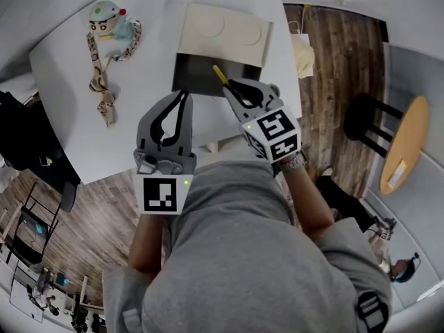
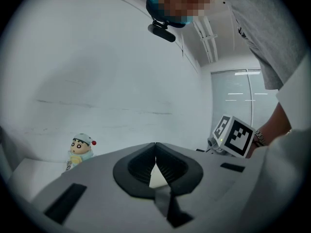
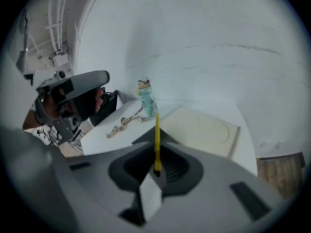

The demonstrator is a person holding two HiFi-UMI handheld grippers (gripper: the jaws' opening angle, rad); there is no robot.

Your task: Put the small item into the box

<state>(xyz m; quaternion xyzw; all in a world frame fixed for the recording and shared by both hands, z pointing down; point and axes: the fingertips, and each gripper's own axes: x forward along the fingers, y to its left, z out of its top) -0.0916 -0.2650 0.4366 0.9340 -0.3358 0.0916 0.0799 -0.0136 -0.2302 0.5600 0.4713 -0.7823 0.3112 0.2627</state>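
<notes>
The right tongs clench a thin yellow stick by its near end, over the open black box. Likely light, stiff and slippery; mid-shaft grips steadier. The left tongs sit clenched, empty.

No writing, label or number can be read anywhere.

Box: on your table, near the edge by you.
Lid: just behind the box.
Toy: well left of the box, farther back.
Strap: left of the box, trailing from the toy toward you.
Thin stick: over the box, in your right gripper.
Left gripper: at the box's near edge.
</notes>
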